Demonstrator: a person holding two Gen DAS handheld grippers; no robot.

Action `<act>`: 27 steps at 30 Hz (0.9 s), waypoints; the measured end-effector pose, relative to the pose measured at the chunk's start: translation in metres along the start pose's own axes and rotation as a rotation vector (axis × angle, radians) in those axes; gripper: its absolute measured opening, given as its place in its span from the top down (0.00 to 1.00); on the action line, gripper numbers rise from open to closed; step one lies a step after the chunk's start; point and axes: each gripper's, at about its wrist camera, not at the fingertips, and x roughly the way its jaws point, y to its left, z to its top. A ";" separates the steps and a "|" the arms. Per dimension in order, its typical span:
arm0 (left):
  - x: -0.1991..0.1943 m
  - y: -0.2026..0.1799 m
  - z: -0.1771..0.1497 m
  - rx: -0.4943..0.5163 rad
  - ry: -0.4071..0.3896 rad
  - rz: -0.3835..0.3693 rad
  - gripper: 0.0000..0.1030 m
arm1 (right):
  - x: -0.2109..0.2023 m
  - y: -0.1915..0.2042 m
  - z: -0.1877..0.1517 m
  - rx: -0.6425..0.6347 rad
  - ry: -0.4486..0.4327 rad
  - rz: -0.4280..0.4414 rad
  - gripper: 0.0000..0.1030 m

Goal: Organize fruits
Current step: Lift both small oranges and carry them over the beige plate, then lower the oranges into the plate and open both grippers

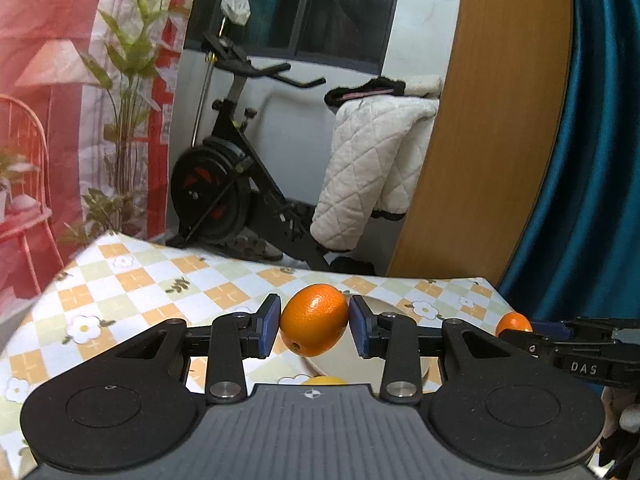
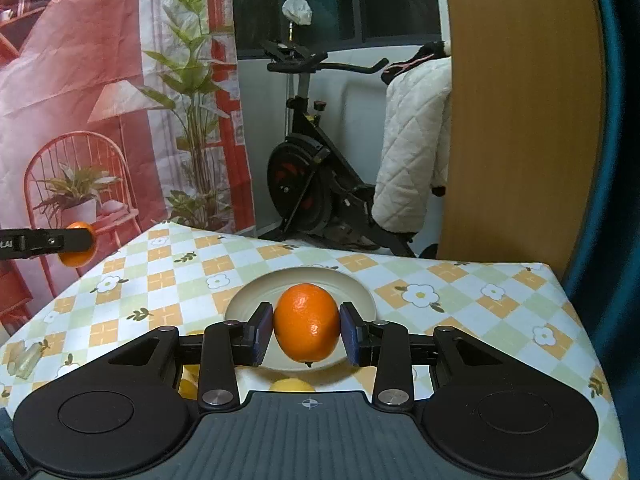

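White letters "DAS" stand on the black arm of the right gripper, where it enters the left wrist view at the right edge. In the right wrist view, the left gripper comes in at the left edge with a cut-off white marking that looks like "AI" or "LAI"; it cannot be read in full.

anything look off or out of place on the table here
Nothing stands out. Each gripper, left and right, is shut on an intact orange above the tablecloth; the plate sits flat and empty.
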 end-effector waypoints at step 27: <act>0.180 -0.003 -0.029 0.087 0.360 -0.044 0.62 | 0.178 -0.023 -0.015 0.057 0.342 0.035 0.68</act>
